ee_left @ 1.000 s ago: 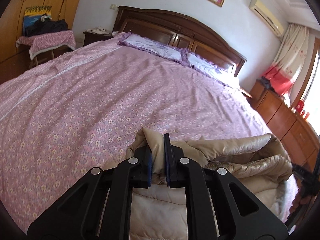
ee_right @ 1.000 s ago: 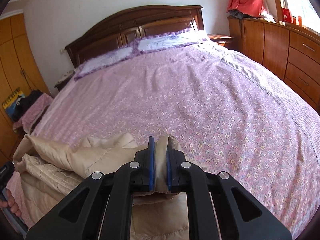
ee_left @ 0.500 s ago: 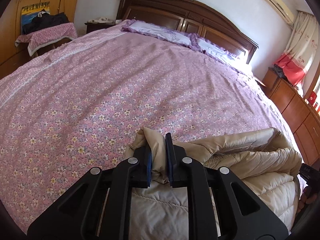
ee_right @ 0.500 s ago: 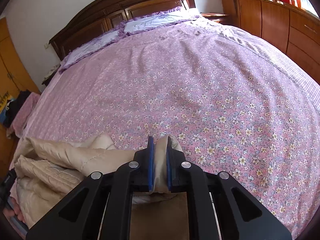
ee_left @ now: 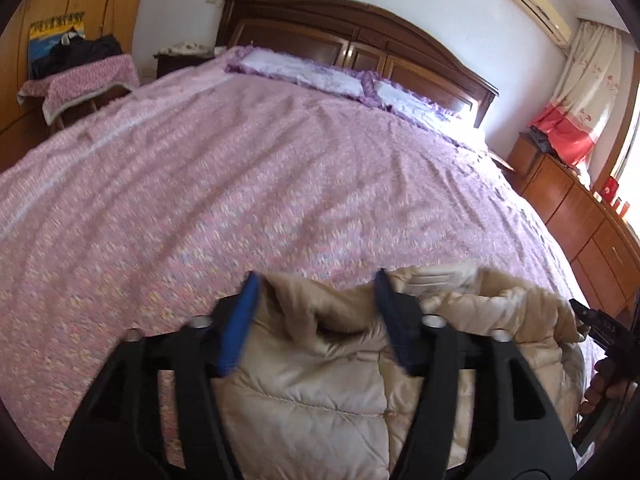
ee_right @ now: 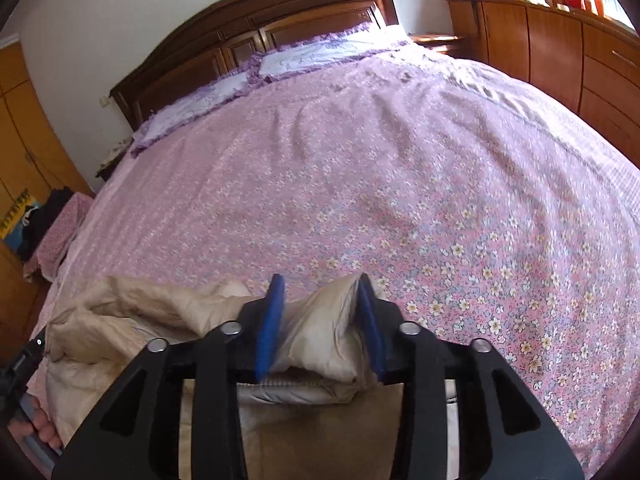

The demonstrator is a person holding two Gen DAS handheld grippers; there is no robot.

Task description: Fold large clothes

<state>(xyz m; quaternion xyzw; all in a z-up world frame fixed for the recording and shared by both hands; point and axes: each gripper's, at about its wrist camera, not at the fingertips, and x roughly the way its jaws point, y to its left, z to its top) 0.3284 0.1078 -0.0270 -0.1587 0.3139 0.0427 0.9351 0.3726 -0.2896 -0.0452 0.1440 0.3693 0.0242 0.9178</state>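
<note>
Presently listed, from left to right:

- Wardrobe (ee_left: pixel 16 92): orange wood, far left wall.
- Small table (ee_left: pixel 80 80): draped in a pink patterned cloth, dark clothing heaped on top, standing beside the wardrobe.
- Bed (ee_left: pixel 280 184): large, covered by a pink floral bedspread; it fills the middle of both views.
- Headboard (ee_left: pixel 360 36): dark carved wood at the far end, with two lilac frilled pillows (ee_left: pixel 304 74) laid against it.
- Left gripper (ee_left: pixel 316 292): black frame with blue pads, fingers spread wide apart; the jacket's fabric bulges up between them, with no pinch on it.
- Jacket (ee_left: pixel 304 392): beige quilted down garment, bunched in a heap at the near edge of the bed, spanning from one gripper to the other.
- Right gripper (ee_right: pixel 320 296): same build, fingers parted; a puffed fold of the jacket (ee_right: pixel 320 344) sits in the gap, touching the right-hand pad, loose from the left-hand one.
- Curtain (ee_left: pixel 576 100): cream and red, far right by the window.
- Cabinets (ee_right: pixel 560 52): low orange-wood run along the right wall, with small red items on top.
- Air conditioner (ee_left: pixel 532 4): white unit high on the far wall.
</note>
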